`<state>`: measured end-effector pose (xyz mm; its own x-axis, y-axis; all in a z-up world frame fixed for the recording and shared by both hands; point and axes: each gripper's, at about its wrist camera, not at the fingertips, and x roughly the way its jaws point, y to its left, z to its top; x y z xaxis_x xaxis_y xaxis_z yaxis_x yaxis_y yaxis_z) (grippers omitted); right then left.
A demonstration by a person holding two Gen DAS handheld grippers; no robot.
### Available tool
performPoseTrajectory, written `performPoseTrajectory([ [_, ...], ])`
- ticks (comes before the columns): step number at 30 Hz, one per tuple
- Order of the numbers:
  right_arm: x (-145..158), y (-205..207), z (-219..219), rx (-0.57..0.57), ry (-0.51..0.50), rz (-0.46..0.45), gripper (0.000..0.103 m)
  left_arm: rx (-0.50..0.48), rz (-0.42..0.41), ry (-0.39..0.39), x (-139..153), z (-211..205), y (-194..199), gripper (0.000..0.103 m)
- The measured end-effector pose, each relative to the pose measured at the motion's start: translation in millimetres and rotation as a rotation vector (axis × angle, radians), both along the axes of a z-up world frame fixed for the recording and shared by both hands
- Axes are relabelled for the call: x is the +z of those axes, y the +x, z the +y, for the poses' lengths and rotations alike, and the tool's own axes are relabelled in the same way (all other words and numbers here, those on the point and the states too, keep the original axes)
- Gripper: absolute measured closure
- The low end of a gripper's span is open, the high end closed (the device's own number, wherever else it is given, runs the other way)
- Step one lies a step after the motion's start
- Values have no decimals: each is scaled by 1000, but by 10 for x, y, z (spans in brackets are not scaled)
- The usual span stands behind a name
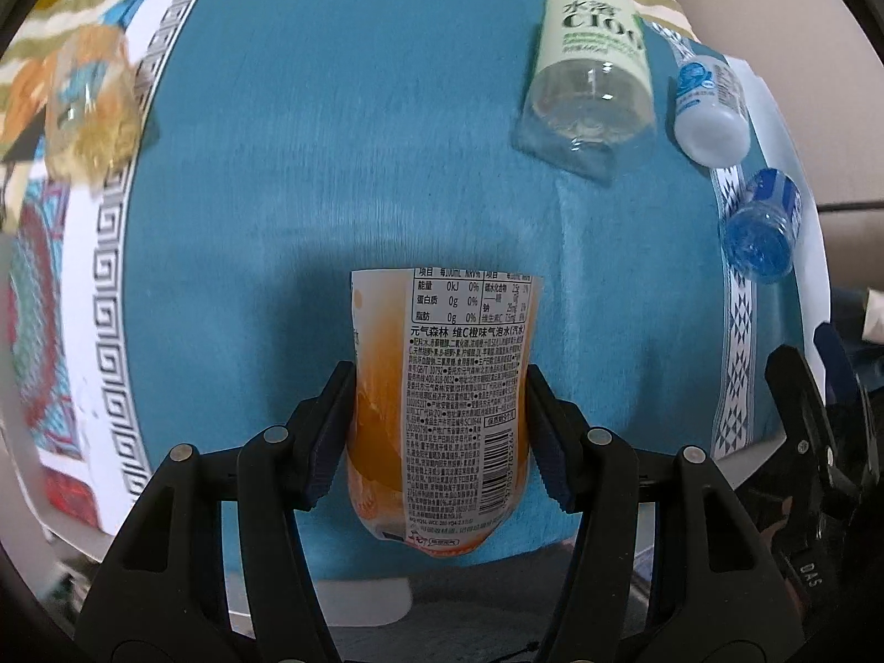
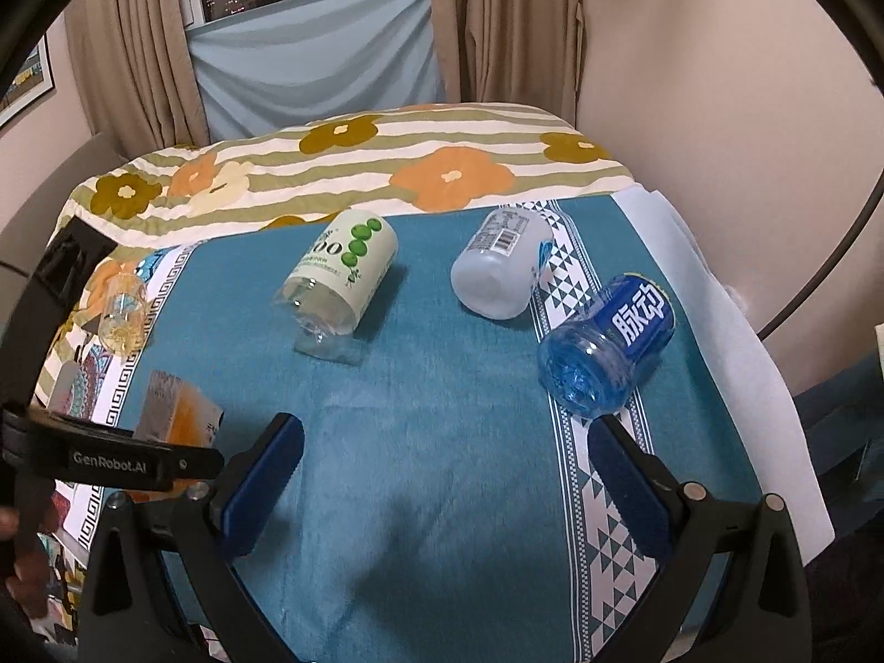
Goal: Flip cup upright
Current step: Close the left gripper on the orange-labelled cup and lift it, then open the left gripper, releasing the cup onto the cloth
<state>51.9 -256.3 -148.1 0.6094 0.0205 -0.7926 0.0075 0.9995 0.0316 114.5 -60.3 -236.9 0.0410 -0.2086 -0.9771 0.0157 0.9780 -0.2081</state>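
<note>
Beige curtains [image 2: 497,22] and a pale wall [image 2: 718,83] back a floral quilt [image 2: 387,166] under a teal cloth [image 2: 431,442]. 3 cut bottles lie sideways there. The left gripper [image 1: 439,431] clamps the orange cup [image 1: 442,387] above the cloth; the right gripper [image 2: 442,475] gapes, holding nothing.

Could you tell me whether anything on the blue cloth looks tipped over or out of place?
Yes. Three cut-bottle cups lie on their sides: the green-labelled cup, the white cup and the blue cup. The left gripper holds the orange cup. Nothing looks spilled.
</note>
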Motion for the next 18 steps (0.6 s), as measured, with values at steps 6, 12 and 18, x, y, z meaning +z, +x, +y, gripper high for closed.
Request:
performPoseTrajectory([
  [6,-85,-7,8,25,-6,22,0,-3,-6,18,-107,-102,-46,40],
  [12,-135,19,36,37,-1,35,0,-2,-19,25,-119,-147,-58,40],
  [18,-143,41,41,45,-2,40,0,11,-15,23,-133,-146,-46,36],
])
